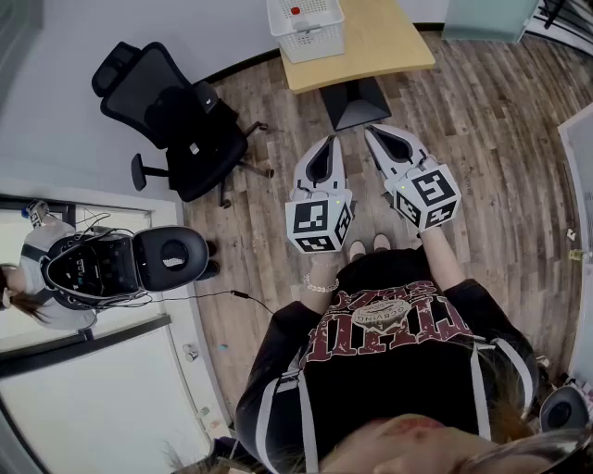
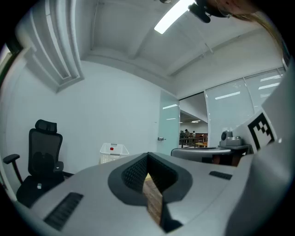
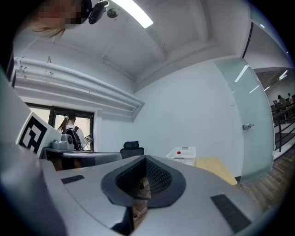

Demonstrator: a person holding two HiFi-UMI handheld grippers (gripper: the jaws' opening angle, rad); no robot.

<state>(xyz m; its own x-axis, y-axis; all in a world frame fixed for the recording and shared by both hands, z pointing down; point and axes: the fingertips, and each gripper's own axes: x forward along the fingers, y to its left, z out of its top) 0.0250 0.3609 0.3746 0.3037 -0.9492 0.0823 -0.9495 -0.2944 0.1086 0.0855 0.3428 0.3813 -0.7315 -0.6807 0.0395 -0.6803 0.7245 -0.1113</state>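
A person holds both grippers side by side at waist height above a wood floor [image 1: 482, 120], and both point toward a tan table [image 1: 394, 42]. The left gripper [image 1: 331, 139] is shut, its jaw tips meeting, with nothing between them; its own view shows the left gripper [image 2: 148, 155] with only floor in the hollow behind the tips. To its right, the right gripper [image 1: 372, 130] is shut and empty too, and the right gripper [image 3: 144, 157] looks the same in its own view. A white basket [image 1: 306, 26] stands on the table's left end, well beyond both grippers.
A black office chair [image 1: 176, 120] stands at the left by the wall. The table's dark base [image 1: 355, 102] sits just ahead of the grippers. A second dark seat with cables [image 1: 139, 264] is at the left, near a person with a backpack [image 1: 37, 278].
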